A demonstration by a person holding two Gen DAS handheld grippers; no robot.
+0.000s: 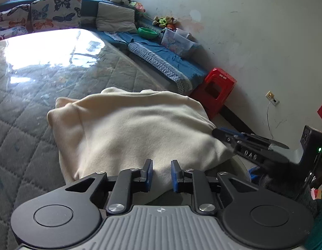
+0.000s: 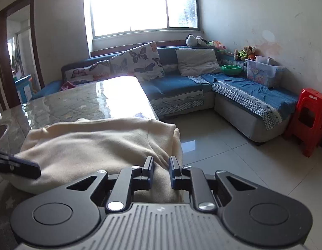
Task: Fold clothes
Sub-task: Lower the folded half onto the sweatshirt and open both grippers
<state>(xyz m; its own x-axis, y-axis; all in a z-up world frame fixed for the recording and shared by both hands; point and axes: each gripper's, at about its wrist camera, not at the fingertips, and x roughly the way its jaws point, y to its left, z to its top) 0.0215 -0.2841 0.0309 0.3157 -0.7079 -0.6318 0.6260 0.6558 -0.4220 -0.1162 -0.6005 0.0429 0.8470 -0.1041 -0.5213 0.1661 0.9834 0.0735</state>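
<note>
A cream fleece garment (image 1: 127,129) lies folded in a thick bundle on the quilted table (image 1: 25,108) with a glossy cover. My left gripper (image 1: 162,174) is at its near edge, the blue pads (image 1: 149,173) close together with cream cloth pinched between them. In the right wrist view the same garment (image 2: 94,143) reaches the table's right edge, and my right gripper (image 2: 161,171) is shut on its near right corner fold. Seen from the left wrist view, the right gripper (image 1: 218,133) bites the garment's right side. The left gripper (image 2: 25,166) shows at the garment's left edge.
A blue corner sofa (image 2: 181,87) with butterfly cushions (image 2: 140,60) stands behind the table. A red plastic stool (image 2: 307,118) sits by the white wall. A clear storage box (image 2: 261,73) and a green bowl (image 2: 232,69) rest on the sofa. Tiled floor (image 2: 223,150) lies right of the table.
</note>
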